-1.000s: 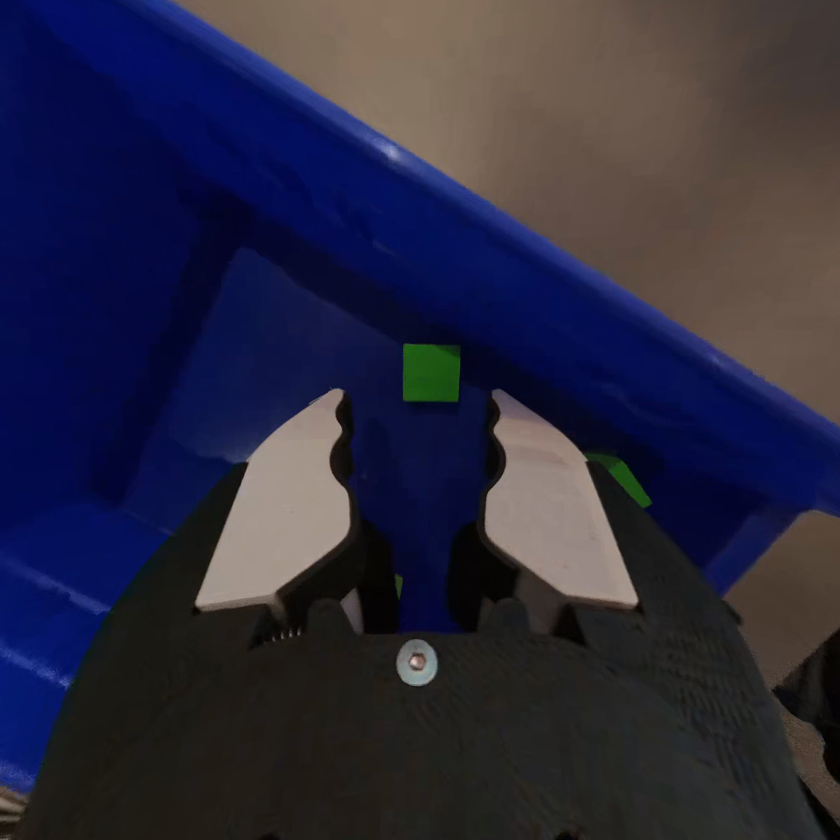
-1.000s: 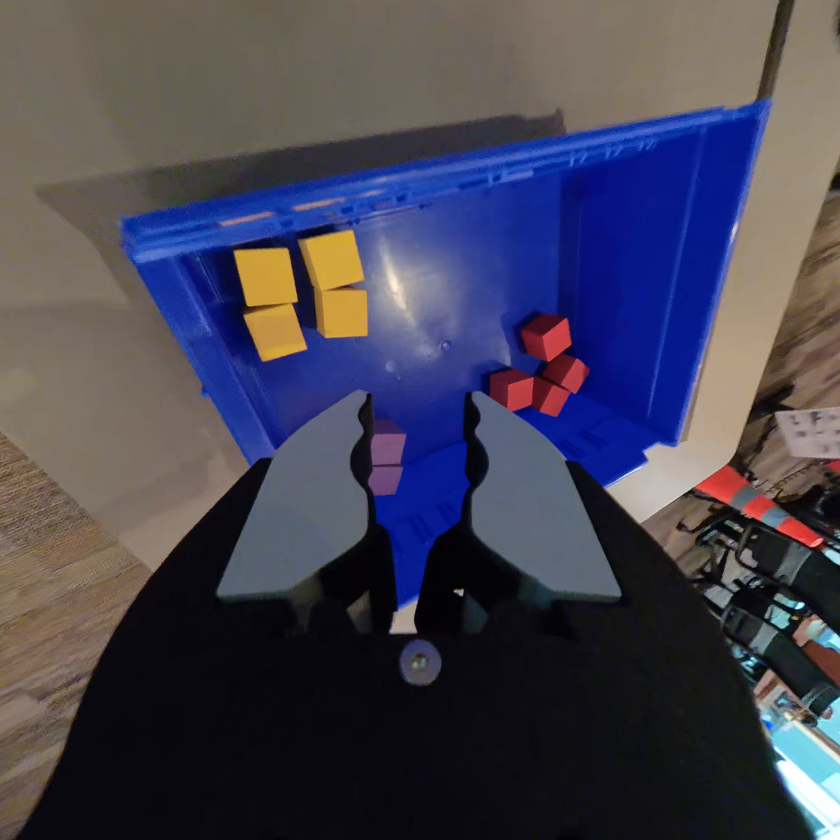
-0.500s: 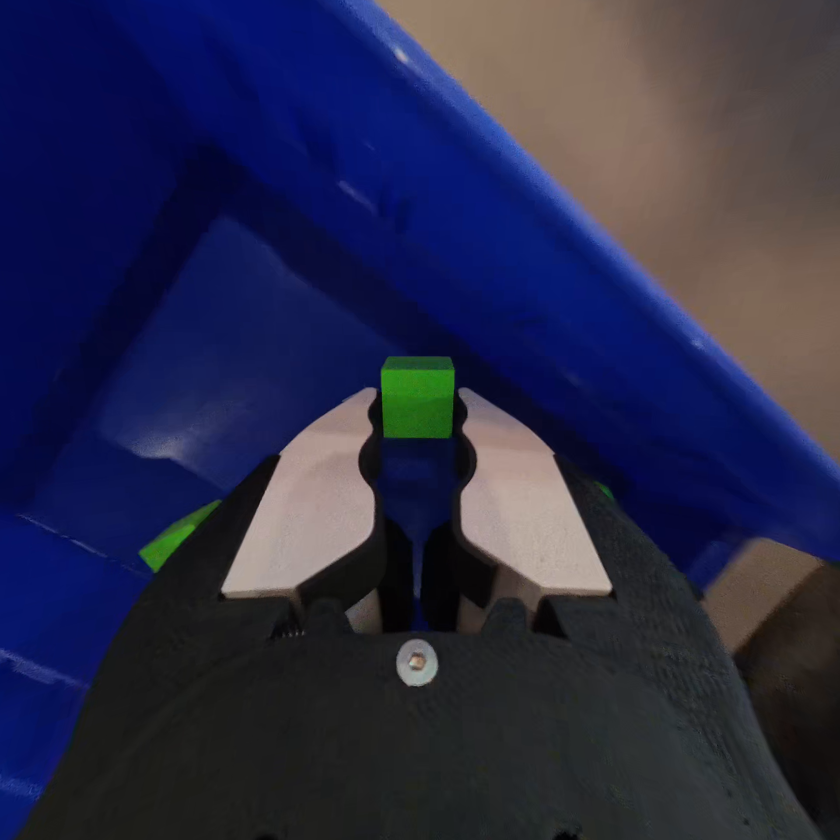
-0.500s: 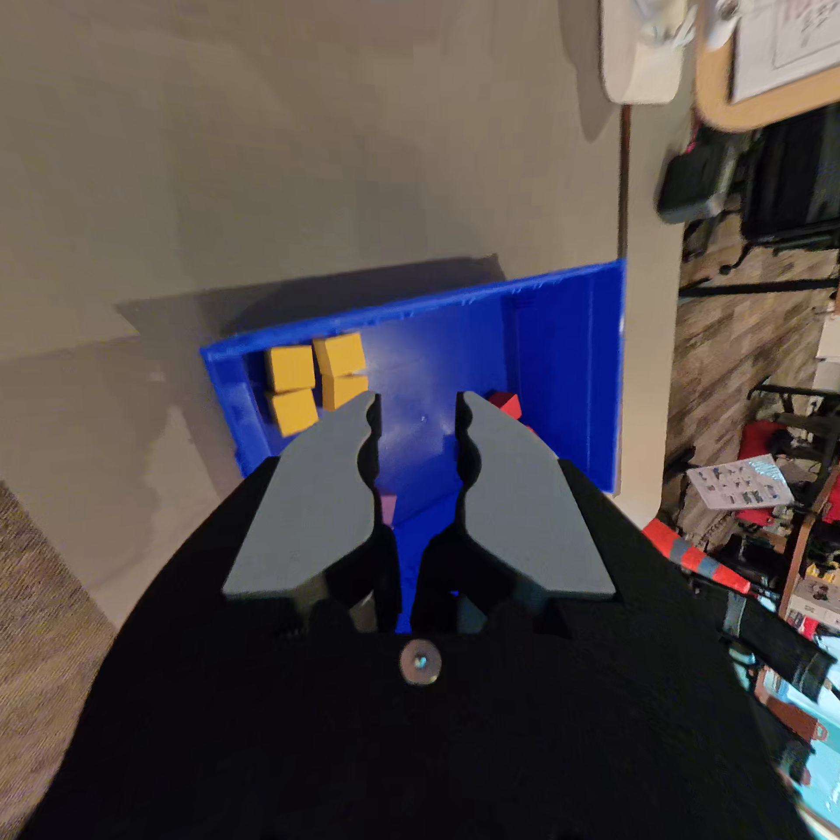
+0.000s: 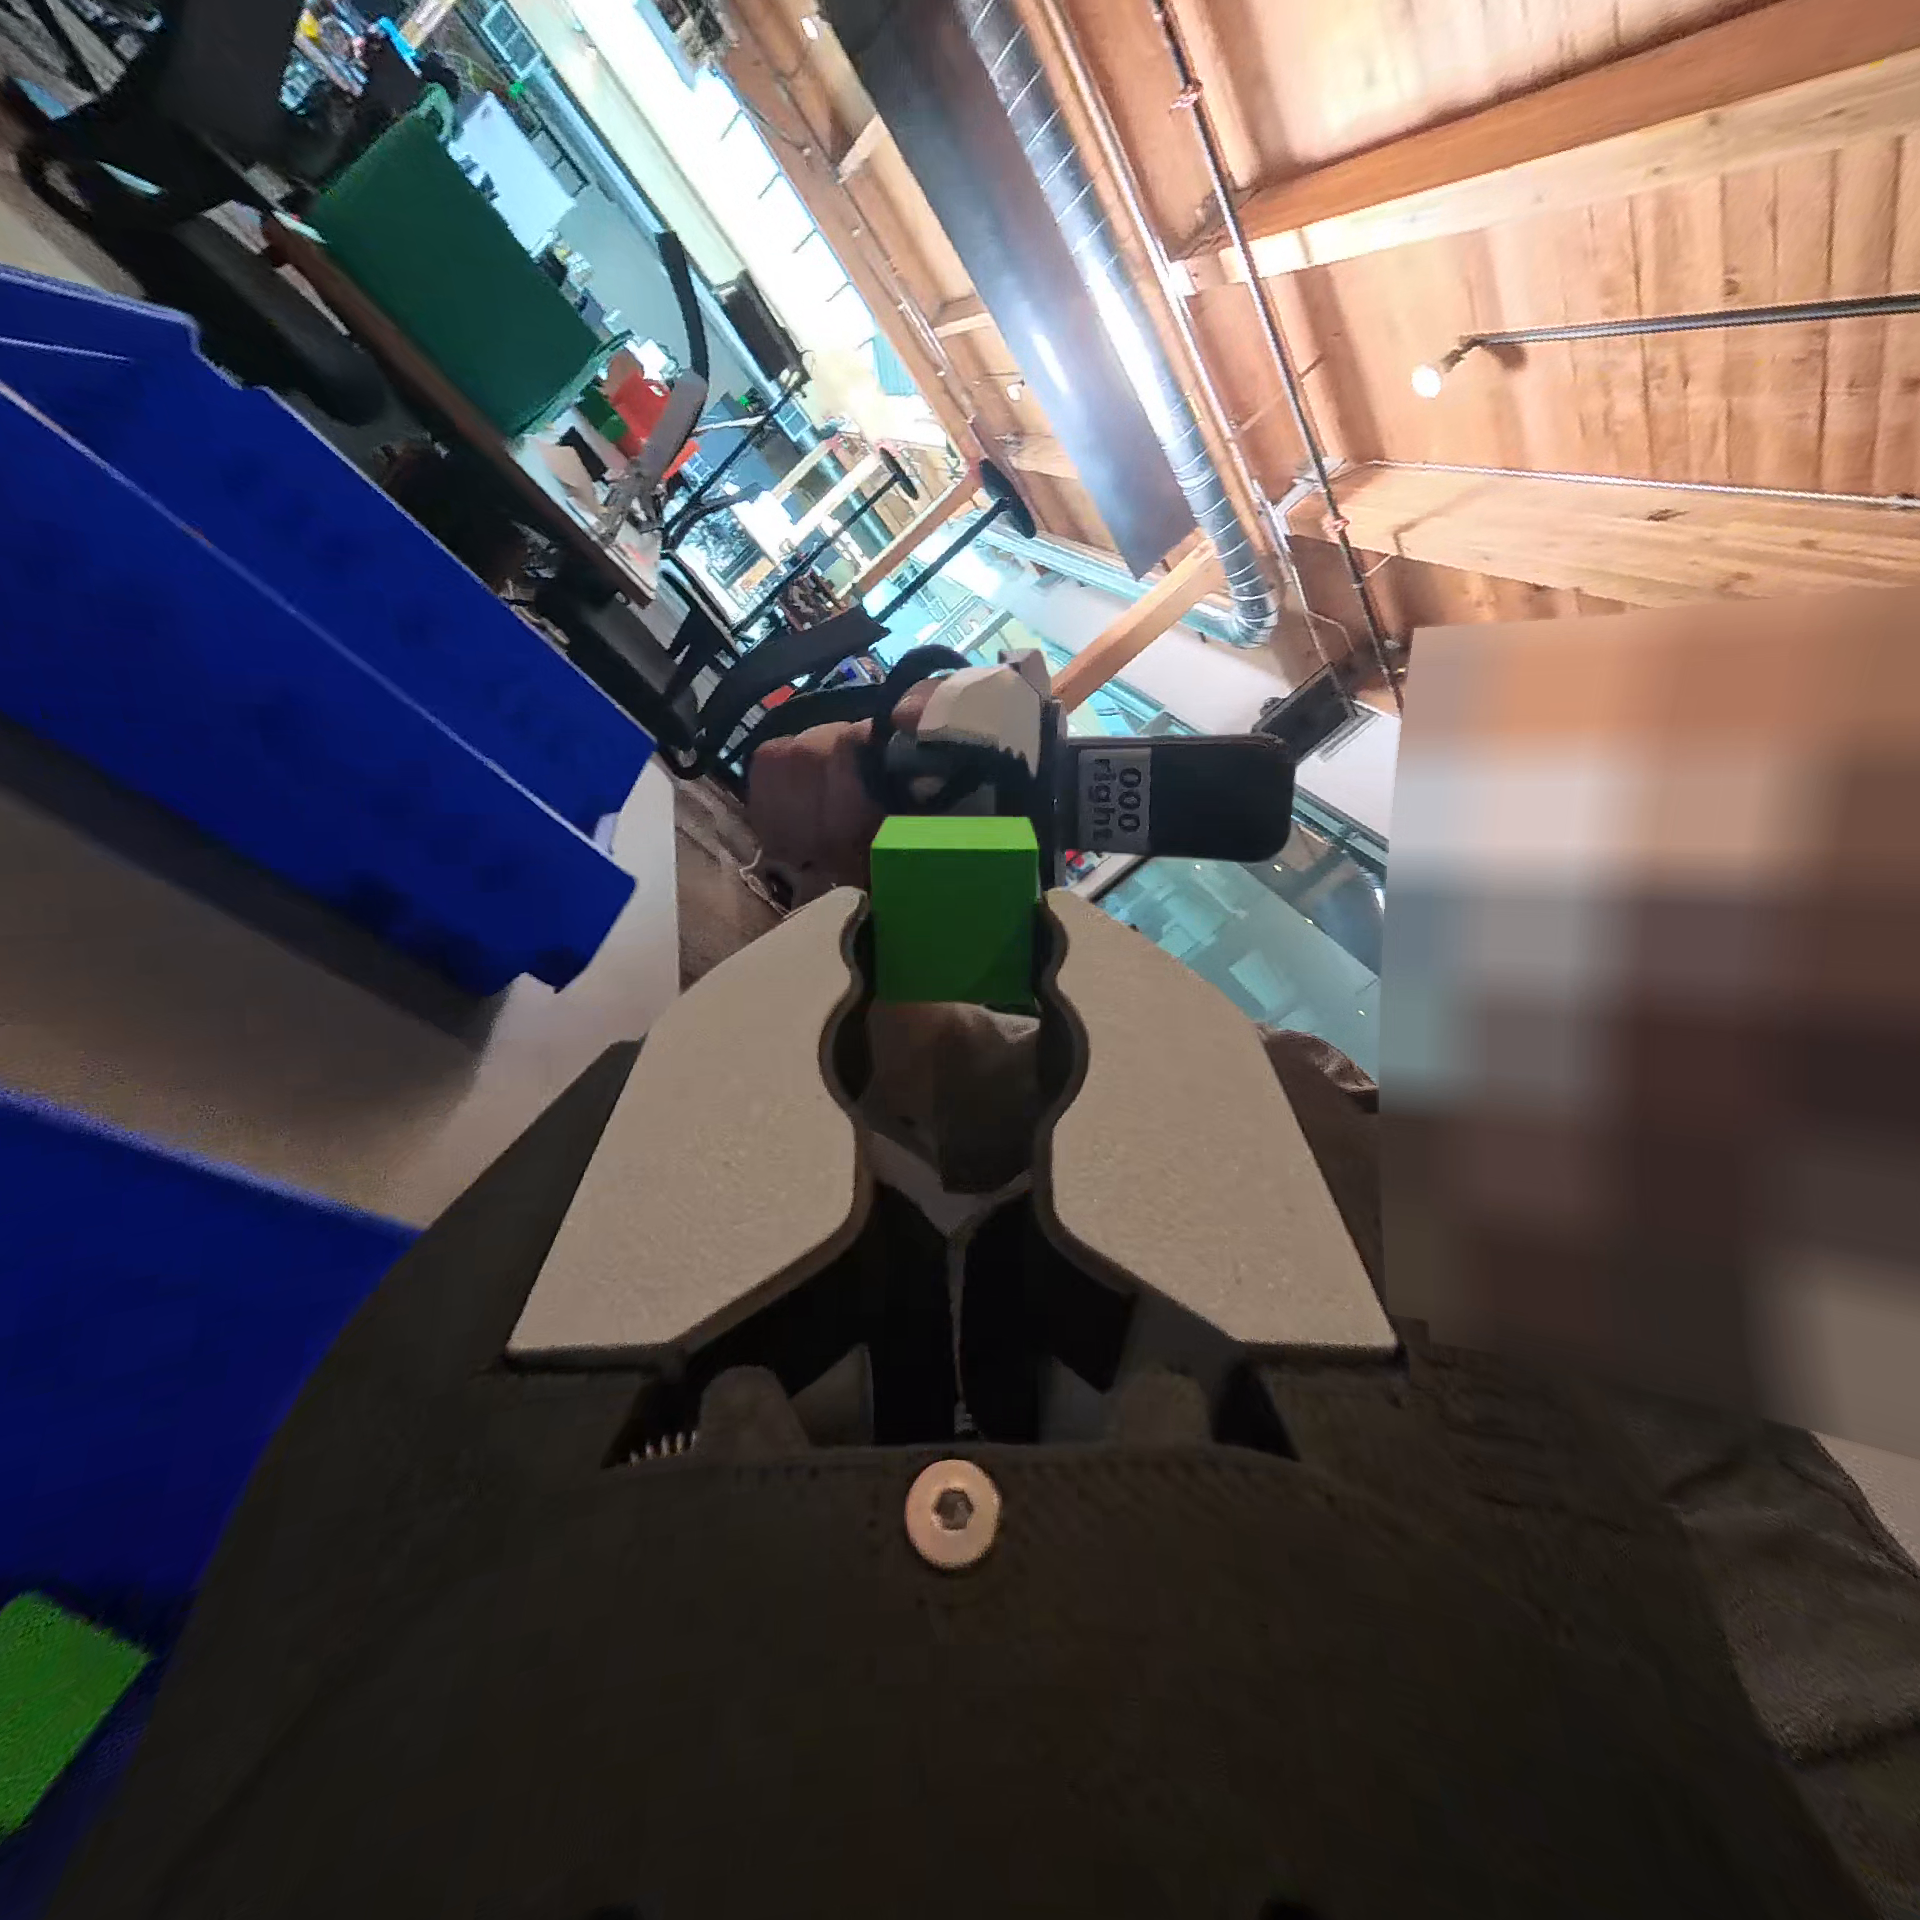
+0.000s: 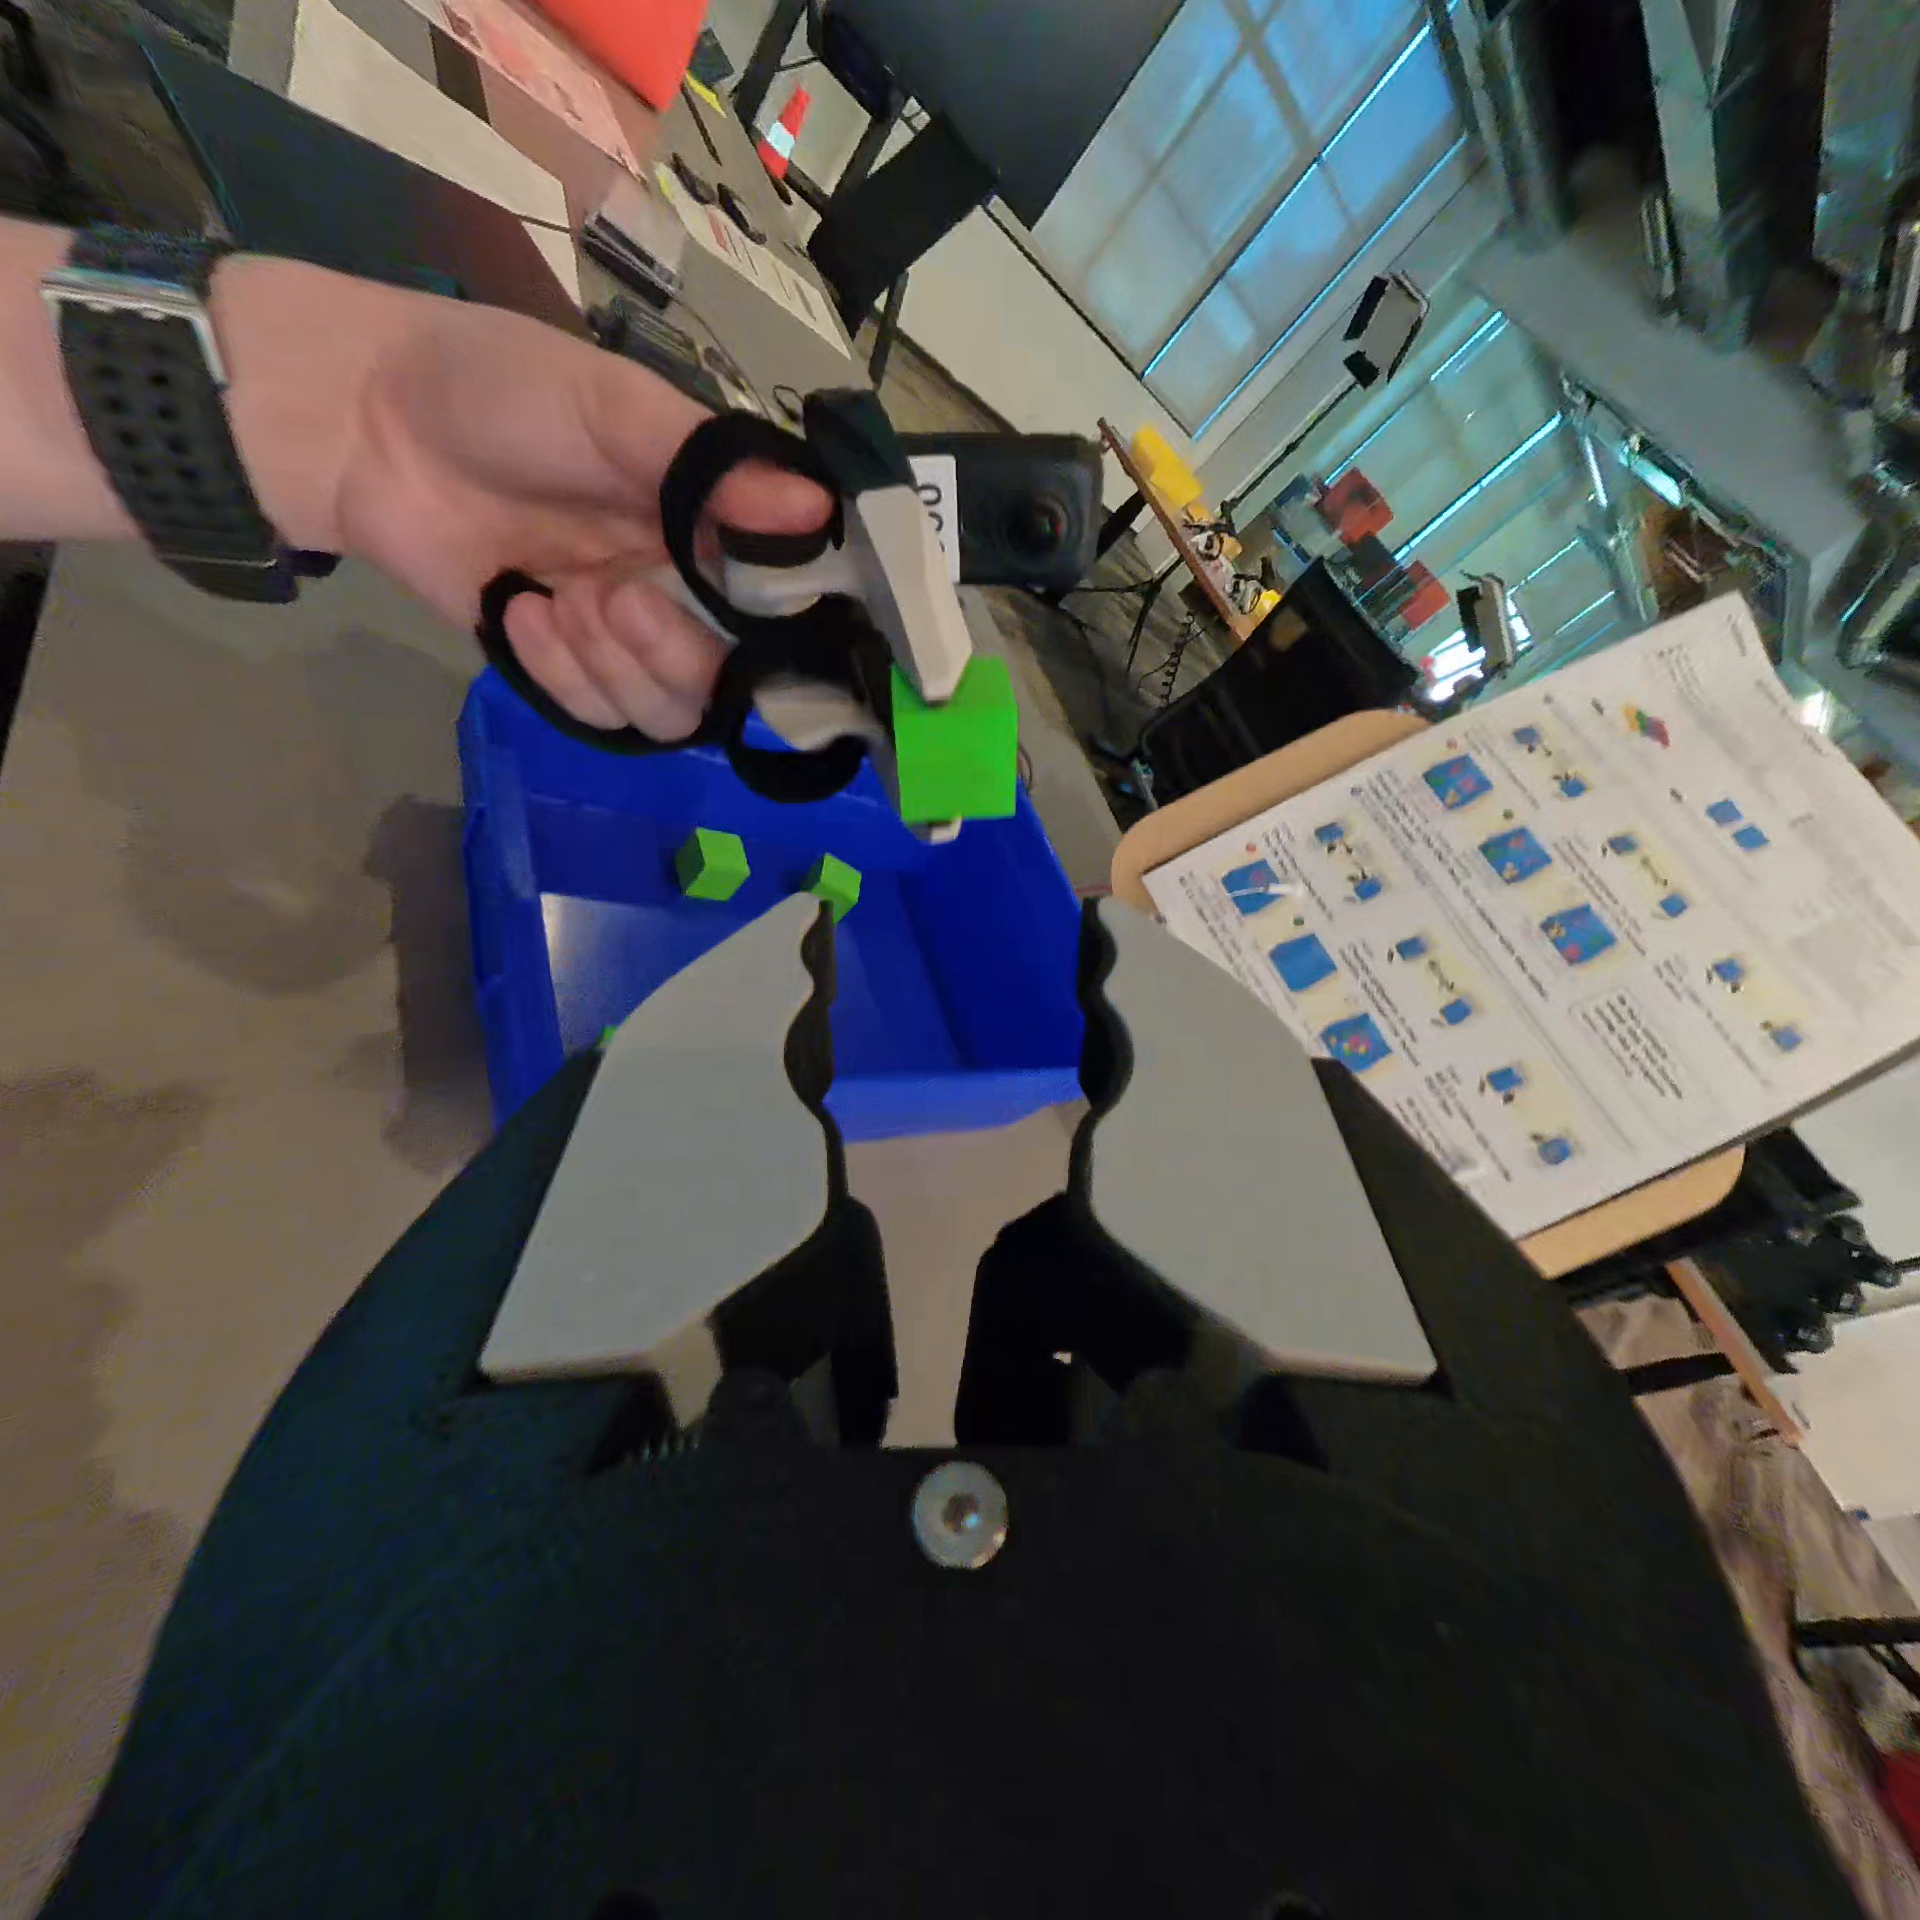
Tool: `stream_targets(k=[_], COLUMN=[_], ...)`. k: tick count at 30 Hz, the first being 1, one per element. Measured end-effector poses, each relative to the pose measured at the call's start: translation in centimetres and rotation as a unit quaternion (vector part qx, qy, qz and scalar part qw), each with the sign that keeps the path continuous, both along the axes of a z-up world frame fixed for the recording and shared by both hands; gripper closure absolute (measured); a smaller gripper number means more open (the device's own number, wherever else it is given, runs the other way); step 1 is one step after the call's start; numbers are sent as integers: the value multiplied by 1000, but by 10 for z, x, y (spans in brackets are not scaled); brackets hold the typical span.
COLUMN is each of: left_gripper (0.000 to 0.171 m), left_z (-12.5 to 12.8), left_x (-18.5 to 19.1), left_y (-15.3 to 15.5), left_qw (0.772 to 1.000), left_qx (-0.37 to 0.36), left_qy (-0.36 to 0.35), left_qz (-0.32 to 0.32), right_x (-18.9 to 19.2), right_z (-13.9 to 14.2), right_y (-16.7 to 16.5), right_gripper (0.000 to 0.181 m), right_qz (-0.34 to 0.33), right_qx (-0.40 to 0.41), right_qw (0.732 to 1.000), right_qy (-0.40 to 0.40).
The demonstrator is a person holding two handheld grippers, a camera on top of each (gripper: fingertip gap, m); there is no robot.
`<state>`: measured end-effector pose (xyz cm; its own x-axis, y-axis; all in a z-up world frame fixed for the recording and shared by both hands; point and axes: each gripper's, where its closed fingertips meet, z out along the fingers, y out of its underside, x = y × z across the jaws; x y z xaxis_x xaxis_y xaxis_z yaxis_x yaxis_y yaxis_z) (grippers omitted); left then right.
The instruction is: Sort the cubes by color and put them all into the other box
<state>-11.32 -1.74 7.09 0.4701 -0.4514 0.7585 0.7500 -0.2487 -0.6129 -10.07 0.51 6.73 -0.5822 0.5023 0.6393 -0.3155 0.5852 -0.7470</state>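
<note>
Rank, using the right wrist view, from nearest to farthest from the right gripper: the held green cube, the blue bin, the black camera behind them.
From the right gripper:
1. Blue bin, just beyond the fingertips.
2. Green cube, held above the bin by the left gripper.
3. Black camera, behind, upper centre.

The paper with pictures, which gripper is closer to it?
Right. The right gripper is open just beside the paper; the left gripper holds a green cube above the blue bin.

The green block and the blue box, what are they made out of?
The green block, pinched in the left gripper, looks like painted wood or solid plastic: flat matte faces, sharp edges, one even colour. Which one, the pictures cannot tell. The blue box looks like moulded plastic: thin smooth walls, slightly shiny, with a stepped rim.
</note>
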Motion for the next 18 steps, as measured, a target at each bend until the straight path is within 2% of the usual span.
stream_targets(k=[1,4,8,10,14,18], left_gripper=[139,143,140,139,139,135], left_z=[3,7,7,7,6,12], left_x=[6,17,28,31,32,22], left_y=[0,1,2,2,3,1], left_qw=[1000,1000,999,999,997,996], left_qx=[5,9,20,25,37,59], left_qy=[-1,0,-18,-29,-51,-69], left_qz=[-6,-14,-32,-35,-36,-12], right_x=[-1,-3,-6,-7,-4,-2], right_z=[1,7,7,2,1,10], right_y=[-9,-26,-35,-36,-34,-14], right_gripper=[137,138,145,153,154,154], right_qz=[6,17,13,11,8,-9], right_qx=[4,5,31,58,81,93], right_qw=[1000,1000,999,998,996,995], right_qy=[3,14,23,23,24,29])
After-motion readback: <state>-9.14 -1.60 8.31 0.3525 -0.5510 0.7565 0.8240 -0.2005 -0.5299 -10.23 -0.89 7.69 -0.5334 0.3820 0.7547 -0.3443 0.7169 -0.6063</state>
